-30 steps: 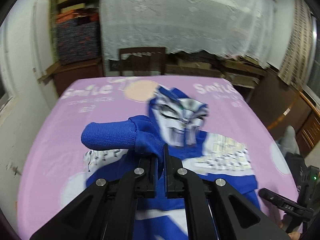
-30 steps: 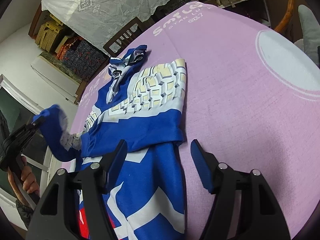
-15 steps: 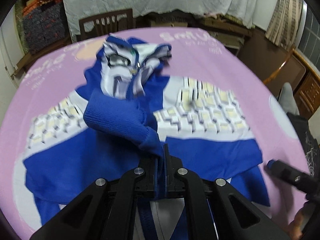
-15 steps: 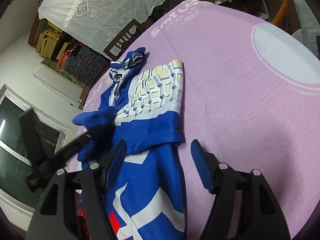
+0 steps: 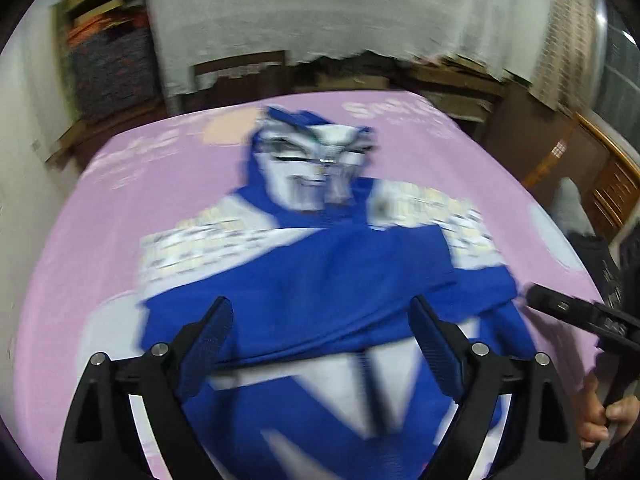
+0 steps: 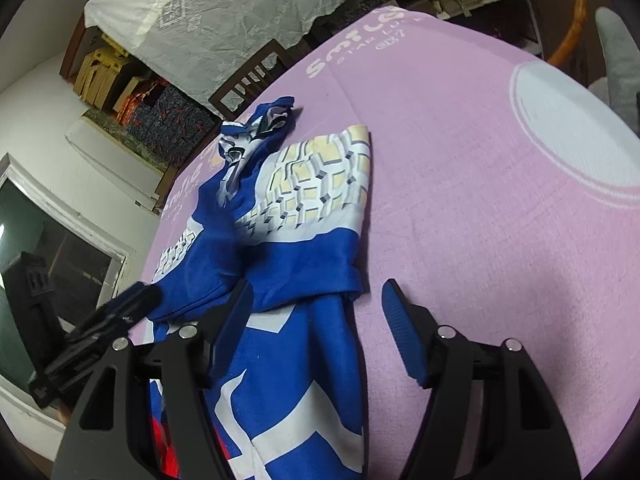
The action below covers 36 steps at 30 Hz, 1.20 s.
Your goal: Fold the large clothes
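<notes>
A blue and white hooded garment [image 5: 256, 420] lies flat on the pink cloth [image 5: 104, 220], hood [image 5: 312, 172] at the far end. Its blue sleeve [image 5: 340, 272] lies folded across the chest. My left gripper [image 5: 320, 316] hangs just above that sleeve, jaws opening wide, with nothing pinched between the pads. In the right wrist view the garment [image 6: 304, 256] runs from the near left toward the back. My right gripper [image 6: 316, 300] hovers open over its near right edge, touching nothing. The left gripper [image 6: 120, 312] shows there as a blurred black shape at the left.
A wooden chair [image 6: 248, 80] stands at the table's far edge, under a white lace cloth [image 6: 240, 12]. Stacked boxes and fabrics [image 6: 160, 112] fill the back left. Wooden furniture [image 5: 600, 176] stands at the right. A hand [image 5: 600, 424] holds the right gripper's handle.
My left gripper carried the blue sleeve cuff across the chest, then let it go and opened wide. The sleeve now lies flat on the garment. The right gripper stayed put.
</notes>
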Tool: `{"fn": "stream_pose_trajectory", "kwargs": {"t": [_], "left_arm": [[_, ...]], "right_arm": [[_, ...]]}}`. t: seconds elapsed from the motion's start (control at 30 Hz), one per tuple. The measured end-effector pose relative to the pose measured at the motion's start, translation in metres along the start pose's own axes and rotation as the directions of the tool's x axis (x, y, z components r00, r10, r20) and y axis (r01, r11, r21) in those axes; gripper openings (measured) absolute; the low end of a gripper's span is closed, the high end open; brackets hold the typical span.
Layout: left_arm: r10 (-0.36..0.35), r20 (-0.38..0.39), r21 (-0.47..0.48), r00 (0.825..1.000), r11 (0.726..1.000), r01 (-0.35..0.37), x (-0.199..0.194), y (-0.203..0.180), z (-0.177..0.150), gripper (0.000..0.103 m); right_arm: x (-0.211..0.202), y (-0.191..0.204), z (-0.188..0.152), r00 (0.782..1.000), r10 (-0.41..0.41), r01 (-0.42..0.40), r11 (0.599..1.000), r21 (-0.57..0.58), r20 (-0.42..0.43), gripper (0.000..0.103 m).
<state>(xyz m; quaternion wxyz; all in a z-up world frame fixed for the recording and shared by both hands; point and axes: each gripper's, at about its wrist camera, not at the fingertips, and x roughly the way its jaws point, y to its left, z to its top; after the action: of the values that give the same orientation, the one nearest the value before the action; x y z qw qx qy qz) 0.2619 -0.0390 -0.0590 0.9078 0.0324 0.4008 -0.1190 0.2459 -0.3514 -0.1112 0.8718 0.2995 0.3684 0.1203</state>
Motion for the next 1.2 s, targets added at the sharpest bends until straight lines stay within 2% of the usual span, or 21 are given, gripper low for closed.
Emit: {"fn": "stream_pose_trajectory", "kwargs": {"t": [0.1,0.2,0.33,0.43,0.57,0.7,0.77,0.8,0.9,0.97,1.0,1.07,1.1,1.2], "left_arm": [[0.024,-0.003,-0.109,1.0,0.994,-0.025,-0.002,0.044,0.001,0.09],[0.037,-0.002,-0.163,0.999,0.986,-0.037,-0.001,0.074,0.007,0.09],[0.077,0.012,-0.171,0.997,0.982,-0.073,0.005,0.089,0.017,0.09],[0.094,0.0,-0.166,0.996,0.982,-0.092,0.019,0.091,0.019,0.09],[0.132,-0.035,-0.144,0.991,0.98,-0.136,0.045,0.095,0.014,0.09],[0.099,-0.101,-0.164,0.99,0.98,-0.115,0.07,0.108,0.002,0.091],[0.068,-0.123,-0.191,0.99,0.977,-0.091,0.075,0.114,-0.001,0.091],[0.066,-0.121,-0.192,0.99,0.977,-0.089,0.074,0.115,-0.001,0.091],[0.067,-0.118,-0.185,0.991,0.979,-0.088,0.073,0.115,-0.004,0.092],[0.071,-0.118,-0.184,0.99,0.978,-0.092,0.073,0.115,-0.005,0.093],[0.075,-0.12,-0.187,0.99,0.978,-0.096,0.073,0.115,-0.005,0.095],[0.078,-0.125,-0.195,0.989,0.976,-0.101,0.074,0.116,-0.005,0.098],[0.079,-0.126,-0.195,0.989,0.975,-0.103,0.074,0.117,-0.005,0.099],[0.086,-0.114,-0.207,0.99,0.972,-0.108,0.067,0.117,-0.005,0.097]], "right_arm": [[0.001,0.009,-0.003,1.0,0.008,-0.007,0.999,-0.038,0.004,0.066],[0.006,0.02,0.001,1.0,0.002,-0.002,0.998,-0.063,-0.006,0.066],[0.021,0.046,0.02,0.998,-0.037,0.032,0.994,-0.105,-0.045,0.066],[0.042,0.066,0.034,0.993,-0.103,0.092,0.981,-0.17,-0.052,0.066],[0.078,0.07,0.045,0.986,-0.138,0.121,0.978,-0.171,-0.092,0.066],[0.097,0.063,0.045,0.986,-0.139,0.123,0.979,-0.165,-0.088,0.065],[0.097,0.066,0.042,0.989,-0.133,0.118,0.974,-0.194,-0.067,0.043],[0.096,0.068,0.039,0.991,-0.118,0.102,0.972,-0.212,-0.064,0.025],[0.088,0.073,0.034,0.99,-0.138,0.125,0.96,-0.249,-0.033,0.013],[0.08,0.072,0.036,0.989,-0.146,0.137,0.957,-0.256,-0.014,0.008],[0.08,0.071,0.036,0.983,-0.181,0.172,0.95,-0.26,-0.013,0.003],[0.09,0.063,0.036,0.967,-0.251,0.232,0.935,-0.268,-0.04,0.003],[0.092,0.059,0.036,0.966,-0.253,0.232,0.938,-0.259,-0.05,0.0],[0.091,0.056,0.04,0.968,-0.245,0.223,0.941,-0.253,-0.06,0.0]]}}
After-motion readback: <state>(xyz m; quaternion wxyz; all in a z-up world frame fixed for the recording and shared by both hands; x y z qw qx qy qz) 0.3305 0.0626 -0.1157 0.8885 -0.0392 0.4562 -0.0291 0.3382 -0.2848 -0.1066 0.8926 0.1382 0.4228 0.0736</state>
